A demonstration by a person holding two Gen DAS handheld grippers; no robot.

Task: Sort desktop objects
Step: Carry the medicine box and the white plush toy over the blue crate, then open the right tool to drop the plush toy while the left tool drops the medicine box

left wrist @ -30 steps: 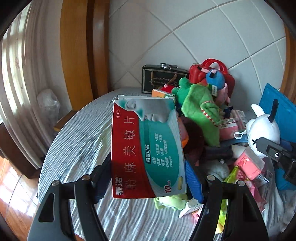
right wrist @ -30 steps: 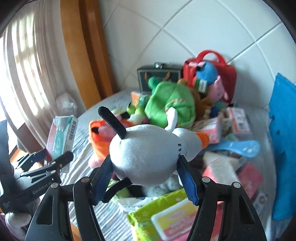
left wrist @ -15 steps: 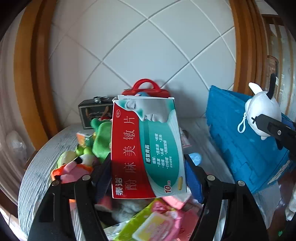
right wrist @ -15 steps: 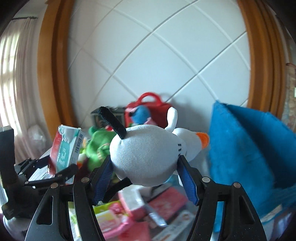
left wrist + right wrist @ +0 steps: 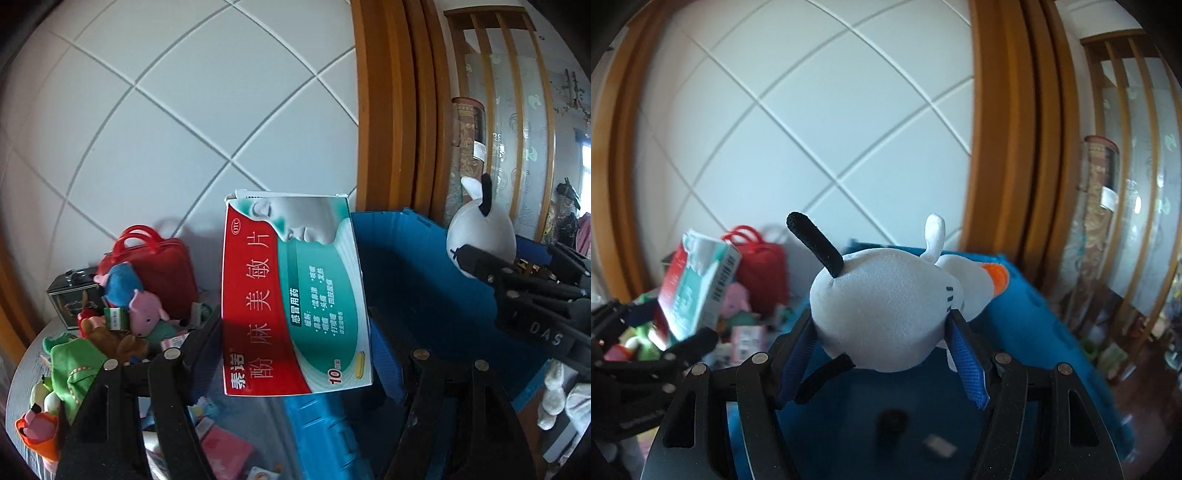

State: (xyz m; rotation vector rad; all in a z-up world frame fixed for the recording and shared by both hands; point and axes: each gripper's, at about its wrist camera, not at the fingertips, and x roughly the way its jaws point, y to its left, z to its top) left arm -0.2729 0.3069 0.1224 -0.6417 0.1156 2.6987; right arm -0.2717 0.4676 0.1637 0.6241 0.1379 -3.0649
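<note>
sorting looks barely begun: the left gripper pinches a glossy flat carton and the right gripper squeezes a soft round plush, both over the ribbed blue bin, nearly bare inside, while toys crowd the table's far edge.

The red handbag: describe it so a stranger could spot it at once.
Start at the white diagonal-tiled wall behind the round table. At its foot a heap of plush toys leans against the red handbag, which stands upright beside a dark metal tin. It is the only hard, glossy red case there, with two looped handles on top.
</note>
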